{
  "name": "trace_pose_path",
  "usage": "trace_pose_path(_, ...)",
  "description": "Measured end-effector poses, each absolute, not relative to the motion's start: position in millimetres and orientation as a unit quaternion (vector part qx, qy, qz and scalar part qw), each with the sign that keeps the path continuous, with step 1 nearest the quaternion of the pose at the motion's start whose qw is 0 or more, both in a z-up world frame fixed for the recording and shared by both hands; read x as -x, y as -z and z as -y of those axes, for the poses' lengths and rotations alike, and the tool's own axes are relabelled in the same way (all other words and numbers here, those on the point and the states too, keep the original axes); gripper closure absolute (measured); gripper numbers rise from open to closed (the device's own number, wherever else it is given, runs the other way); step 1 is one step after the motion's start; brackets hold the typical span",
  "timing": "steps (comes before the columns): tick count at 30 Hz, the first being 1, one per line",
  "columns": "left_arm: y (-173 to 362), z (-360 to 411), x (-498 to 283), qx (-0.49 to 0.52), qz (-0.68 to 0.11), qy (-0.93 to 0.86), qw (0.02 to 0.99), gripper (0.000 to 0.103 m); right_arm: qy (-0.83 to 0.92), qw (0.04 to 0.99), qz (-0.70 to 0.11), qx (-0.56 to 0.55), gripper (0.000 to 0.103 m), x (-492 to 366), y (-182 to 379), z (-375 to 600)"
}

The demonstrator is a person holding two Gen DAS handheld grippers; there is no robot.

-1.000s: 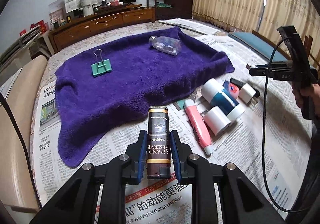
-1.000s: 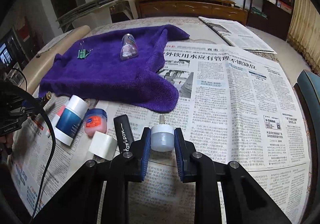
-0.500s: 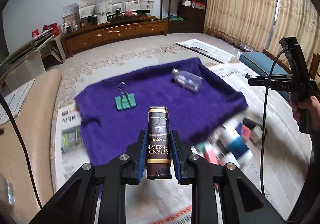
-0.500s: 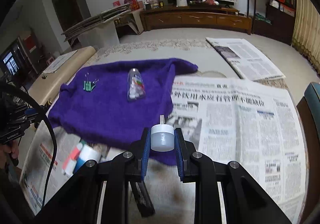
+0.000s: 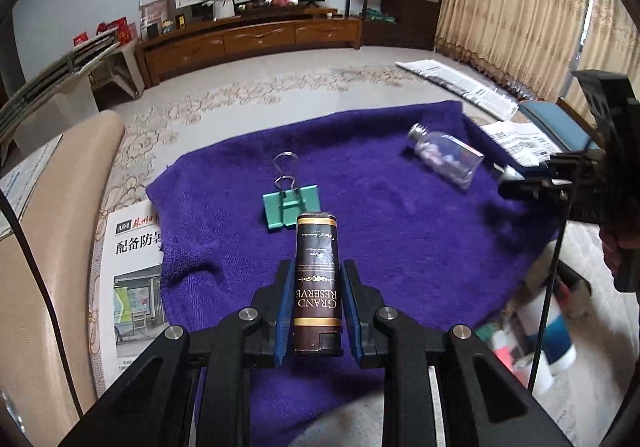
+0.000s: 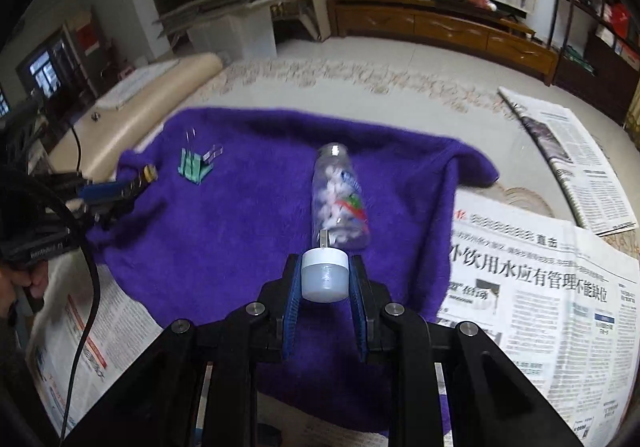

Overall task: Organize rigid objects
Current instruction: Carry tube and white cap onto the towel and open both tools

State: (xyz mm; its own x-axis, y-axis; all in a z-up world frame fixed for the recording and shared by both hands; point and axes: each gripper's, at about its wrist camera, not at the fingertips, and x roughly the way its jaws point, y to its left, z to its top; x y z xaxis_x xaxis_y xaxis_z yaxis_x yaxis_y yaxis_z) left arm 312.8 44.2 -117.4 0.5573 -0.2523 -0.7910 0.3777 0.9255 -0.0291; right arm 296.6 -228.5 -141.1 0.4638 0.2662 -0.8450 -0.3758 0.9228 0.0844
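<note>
Overhead, left gripper [image 5: 316,311] clamping a glossy brown cylinder [image 5: 317,283], right gripper [image 6: 324,299] pinching a frosted round jar [image 6: 323,276], above fuzzy purple towel [image 5: 400,223].

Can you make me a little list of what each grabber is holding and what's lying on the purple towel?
left gripper: shut on a brown tube labelled Grand Reserve
right gripper: shut on a small white jar
purple towel: spread over newspaper
on the towel: a green binder clip and a clear bottle lying on its side
both held things: above the towel
off the towel: blurred items at the right edge of the left wrist view, too smeared to name
</note>
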Motion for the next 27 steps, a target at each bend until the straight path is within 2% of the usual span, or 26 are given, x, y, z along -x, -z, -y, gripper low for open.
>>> trace_pose_path(17, 143, -34, -324, -0.129, -0.476, 0.168, 0.853, 0.080, -0.188, 0.838, -0.500, 0.115, 0.080, -295, 163, 216)
trace_pose_path(21, 141, -31, -325, -0.146, -0.481, 0.166, 0.848, 0.077, -0.197, 0.835, -0.498, 0.126, 0.079, -295, 163, 214)
trace_pose_path(23, 141, -27, -324, -0.163, -0.481, 0.162, 0.846, 0.075, -0.198, 0.835, -0.497, 0.129, 0.074, -295, 163, 215)
trace_pose_path(26, 139, -26, -323, -0.177, -0.480, 0.153, 0.845, 0.069, -0.203, 0.833, -0.502, 0.110, 0.057, -294, 163, 221)
trace_pose_path(27, 138, -26, -323, -0.173, -0.482, 0.154, 0.845, 0.067, -0.209, 0.834, -0.501, 0.099, 0.056, -293, 160, 225)
